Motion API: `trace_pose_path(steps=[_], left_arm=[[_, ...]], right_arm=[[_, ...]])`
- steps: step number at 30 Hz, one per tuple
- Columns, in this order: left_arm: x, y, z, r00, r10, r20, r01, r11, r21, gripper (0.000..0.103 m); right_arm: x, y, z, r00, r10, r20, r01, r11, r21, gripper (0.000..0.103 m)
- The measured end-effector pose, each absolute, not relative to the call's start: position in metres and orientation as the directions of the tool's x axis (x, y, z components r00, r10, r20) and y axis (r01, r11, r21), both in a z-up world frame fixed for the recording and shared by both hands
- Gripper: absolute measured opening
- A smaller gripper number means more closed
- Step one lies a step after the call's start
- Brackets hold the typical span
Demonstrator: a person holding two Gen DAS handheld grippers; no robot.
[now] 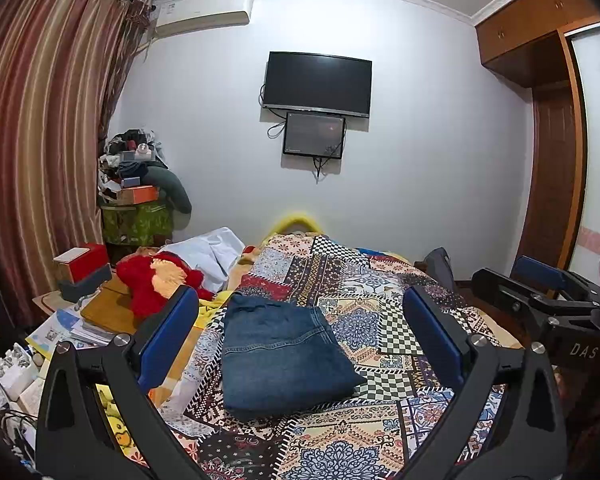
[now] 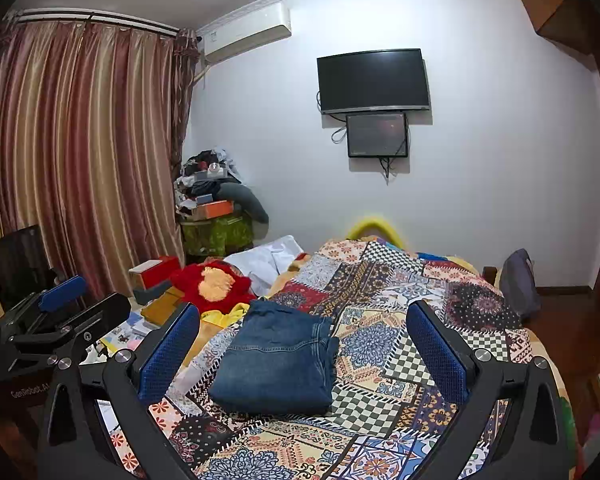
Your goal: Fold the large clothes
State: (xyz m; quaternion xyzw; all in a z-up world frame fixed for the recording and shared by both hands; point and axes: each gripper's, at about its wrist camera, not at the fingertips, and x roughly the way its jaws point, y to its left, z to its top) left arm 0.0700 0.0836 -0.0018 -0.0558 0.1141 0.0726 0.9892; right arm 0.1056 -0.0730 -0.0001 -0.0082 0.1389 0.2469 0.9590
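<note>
Fingers (image 1: 168, 332) of left gripper (image 1: 300, 336) spread wide, holding nothing; same for right gripper (image 2: 302, 346) (blue pads (image 2: 436, 354) well apart). Folded blue denim jeans (image 1: 280, 356) lying flat on patchwork-patterned bed cover (image 1: 380, 320), between both pairs of fingers, untouched. Red plush toy (image 1: 156, 280) beyond, left.

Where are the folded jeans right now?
In both wrist views the folded jeans lie on the patchwork bedspread, centred between open gripper fingers, right of the red plush toy.
</note>
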Motion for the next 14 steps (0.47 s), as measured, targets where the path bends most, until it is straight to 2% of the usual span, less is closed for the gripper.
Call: trace_pose_path(steps=[14], left_arm=[[0.0707,0.0867,-0.0012,0.963,0.125,-0.238,-0.156,0.981,-0.118,0.103]], right_arm=[[0.1057,-0.0692,0.0004,0.84,0.468,-0.274,-0.469,0.881,0.067,0.103]])
